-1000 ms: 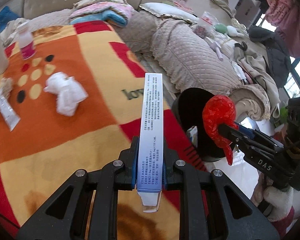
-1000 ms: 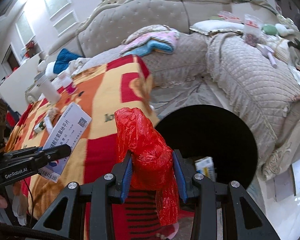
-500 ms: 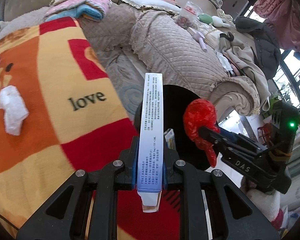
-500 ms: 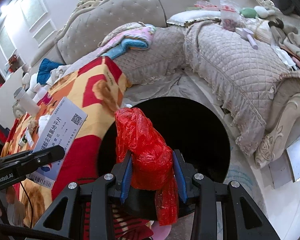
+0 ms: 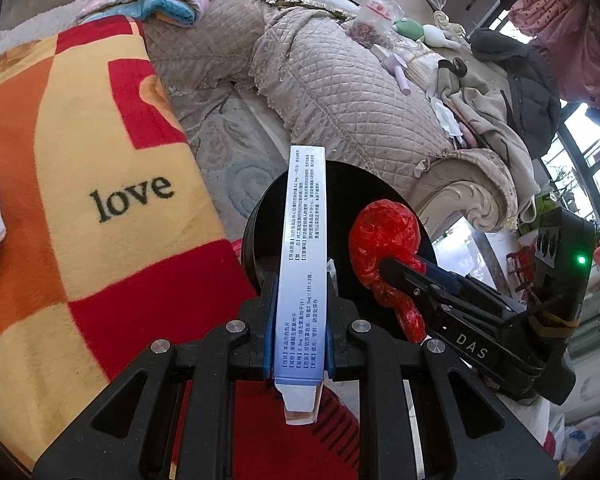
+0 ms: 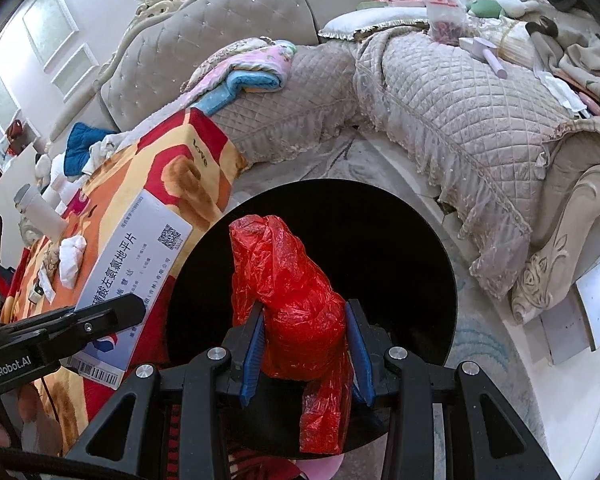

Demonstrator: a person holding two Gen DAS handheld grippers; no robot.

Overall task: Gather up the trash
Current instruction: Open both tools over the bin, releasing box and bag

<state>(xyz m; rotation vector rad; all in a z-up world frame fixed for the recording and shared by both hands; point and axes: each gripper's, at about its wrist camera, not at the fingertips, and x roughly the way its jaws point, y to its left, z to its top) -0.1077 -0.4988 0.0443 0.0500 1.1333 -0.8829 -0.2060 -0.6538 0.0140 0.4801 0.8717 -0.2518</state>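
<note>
Both grippers hover over the black bin's [image 6: 420,240] open mouth, left gripper [image 5: 298,336] clamping the medicine box [image 5: 302,264], right gripper [image 6: 305,344] clamping the red plastic bag [image 6: 292,300] inside the rim.

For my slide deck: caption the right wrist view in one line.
Right gripper clamps a crumpled red plastic bag above the black bin; left gripper holds a medicine box beside it.
</note>
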